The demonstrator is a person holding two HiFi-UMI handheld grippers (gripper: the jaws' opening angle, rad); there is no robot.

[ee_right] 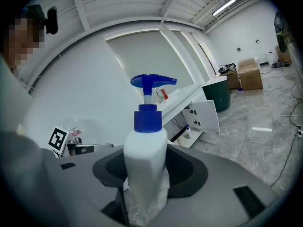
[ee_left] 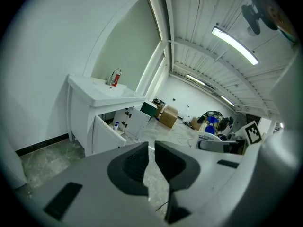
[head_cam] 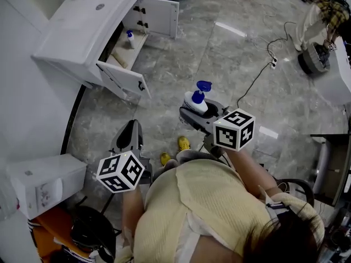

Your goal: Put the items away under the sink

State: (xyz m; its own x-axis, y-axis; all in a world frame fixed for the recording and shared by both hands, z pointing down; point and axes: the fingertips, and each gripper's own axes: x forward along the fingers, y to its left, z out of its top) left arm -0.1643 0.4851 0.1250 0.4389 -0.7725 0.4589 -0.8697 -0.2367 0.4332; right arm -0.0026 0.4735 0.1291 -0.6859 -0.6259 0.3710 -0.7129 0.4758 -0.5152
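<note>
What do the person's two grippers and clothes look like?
The left gripper and the right gripper both have smooth grey bodies with dark pads, which are ribbed on the left one. Each carries a white cube printed with black square markers. The person wears a pale yellow top.

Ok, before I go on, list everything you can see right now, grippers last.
sink cabinet: one, white, upper left of the head view, both doors open
tap: one, metal, on the sink cabinet
small bottle: one, white with blue cap, inside the sink cabinet
pump bottle: one, white with blue pump, upright, held
box: one, white, lower left of the head view
cable: at least one, dark, across the grey floor
person: one, cream top
left gripper: grey, jaws a narrow gap apart, empty
right gripper: grey, shut on the pump bottle
</note>
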